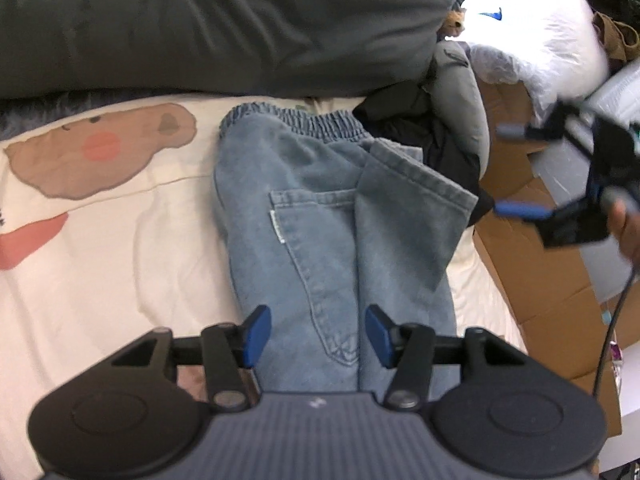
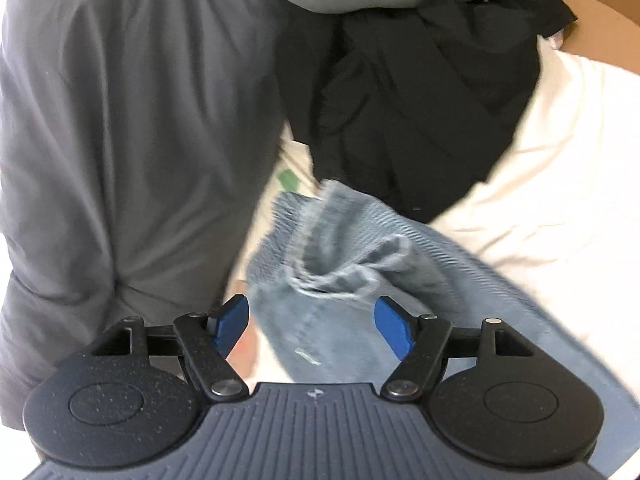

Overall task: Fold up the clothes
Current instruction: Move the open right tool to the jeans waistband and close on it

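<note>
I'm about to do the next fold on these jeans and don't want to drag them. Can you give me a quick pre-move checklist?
1. left gripper free of cloth: ok, jaws open.
2. right gripper free: ok, jaws open, off to the side.
3. jeans folded leg over leg: ok.
4. Hem squared with waistband: not ok, skewed.
5. black clothes clear of jeans: cannot tell.

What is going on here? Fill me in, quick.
A person is folding jeans on a cream bedsheet with two hand-held grippers. The legs are already folded up toward the waistband. The left hand-held gripper hangs open over the jeans, gripping nothing. The right hand-held gripper is open too, above the leg hem. A grey duvet and dark clothes lie beyond.
</note>
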Tool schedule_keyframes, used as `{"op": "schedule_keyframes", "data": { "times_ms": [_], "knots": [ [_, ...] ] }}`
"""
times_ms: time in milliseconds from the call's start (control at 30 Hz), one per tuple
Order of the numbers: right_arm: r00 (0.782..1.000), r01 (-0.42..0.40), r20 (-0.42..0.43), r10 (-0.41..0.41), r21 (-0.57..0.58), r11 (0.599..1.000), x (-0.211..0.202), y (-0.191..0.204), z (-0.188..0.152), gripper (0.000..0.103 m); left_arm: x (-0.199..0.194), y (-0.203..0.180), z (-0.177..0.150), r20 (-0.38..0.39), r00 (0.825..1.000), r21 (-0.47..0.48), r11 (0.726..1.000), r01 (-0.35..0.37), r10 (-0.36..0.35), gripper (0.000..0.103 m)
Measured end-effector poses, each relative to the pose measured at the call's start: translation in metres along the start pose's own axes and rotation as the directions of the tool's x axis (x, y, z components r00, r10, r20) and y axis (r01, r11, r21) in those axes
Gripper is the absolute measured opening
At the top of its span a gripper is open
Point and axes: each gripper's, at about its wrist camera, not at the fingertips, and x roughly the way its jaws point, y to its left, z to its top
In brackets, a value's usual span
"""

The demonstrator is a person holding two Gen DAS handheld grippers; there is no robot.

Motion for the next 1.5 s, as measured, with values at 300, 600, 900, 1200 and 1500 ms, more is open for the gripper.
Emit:
{"op": "schedule_keyframes", "data": {
  "times_ms": [300,600,900,1200,1500],
  "knots": [
    [0.995,0.01,0.1,0.01,-0.194,0.981,0.001,-0.027,-0.029,0.075,0.011,-0.001,0.002,0.027,0.999,-0.03,0.999,0.033,-0.033,0.055],
    [0.972,0.032,0.228,0.046,-0.327,0.944,0.008,-0.065,-0.077,0.075,0.025,-0.003,0.014,0.027,1.0,-0.034,0.999,0.014,-0.013,0.056],
    [0.963,0.016,0.253,0.09,-0.389,0.921,0.034,-0.086,-0.082,0.071,0.05,-0.015,0.019,0.015,1.0,0.004,1.0,0.021,-0.021,0.057],
    [0.968,0.012,0.231,0.096,-0.426,0.904,0.065,-0.103,-0.077,0.064,0.07,-0.025,0.028,-0.012,1.0,0.064,0.998,0.03,-0.029,0.058],
    [0.974,-0.03,0.192,0.123,-0.426,0.904,0.081,-0.103,-0.065,0.05,0.076,-0.025,0.027,-0.036,0.999,0.058,0.998,0.028,-0.026,0.058]
  ]
}}
